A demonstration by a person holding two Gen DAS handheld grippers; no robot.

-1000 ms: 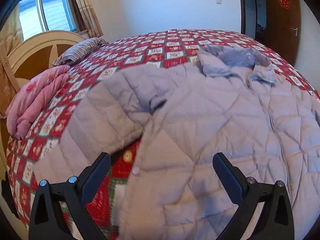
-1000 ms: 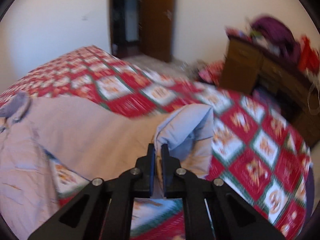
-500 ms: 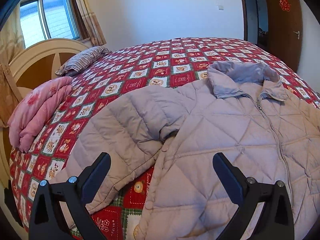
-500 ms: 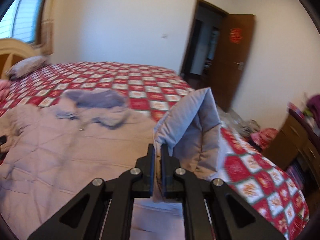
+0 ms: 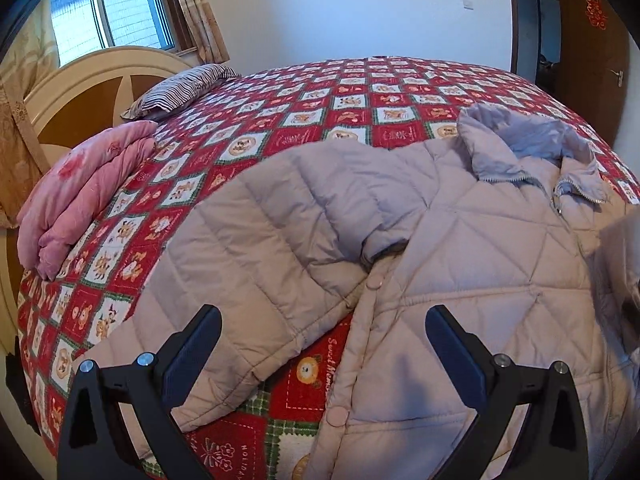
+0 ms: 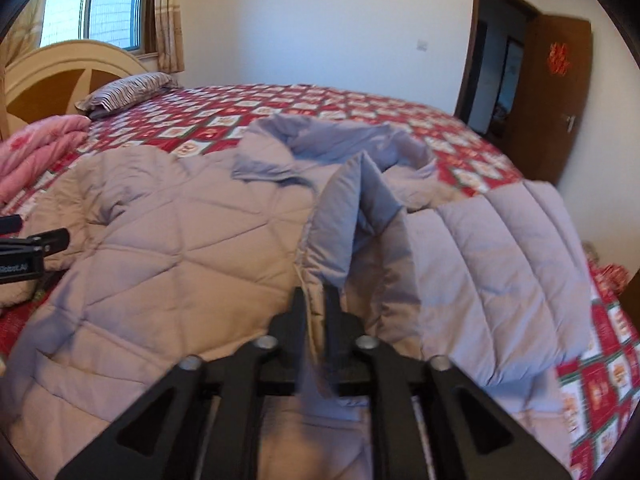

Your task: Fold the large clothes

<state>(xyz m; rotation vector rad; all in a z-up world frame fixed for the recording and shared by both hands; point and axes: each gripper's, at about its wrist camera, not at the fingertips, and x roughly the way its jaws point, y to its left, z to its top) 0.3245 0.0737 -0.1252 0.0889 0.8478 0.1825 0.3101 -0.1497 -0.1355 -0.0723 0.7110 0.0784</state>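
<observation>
A large pale lilac quilted jacket lies front up on the bed, collar toward the far side; it also shows in the right wrist view. Its left sleeve stretches toward my left gripper, which is open and empty, hovering just above the sleeve cuff and jacket side. My right gripper is shut on the cuff of the right sleeve and holds it raised over the jacket's front. The left gripper shows at the left edge of the right wrist view.
The bed has a red patterned cover. A folded pink quilt and a striped pillow lie by the headboard. An open brown door stands at the far right.
My right gripper has swung the held sleeve cuff from the bed's right side over onto the jacket front. The left gripper drew back slightly and stays open.
</observation>
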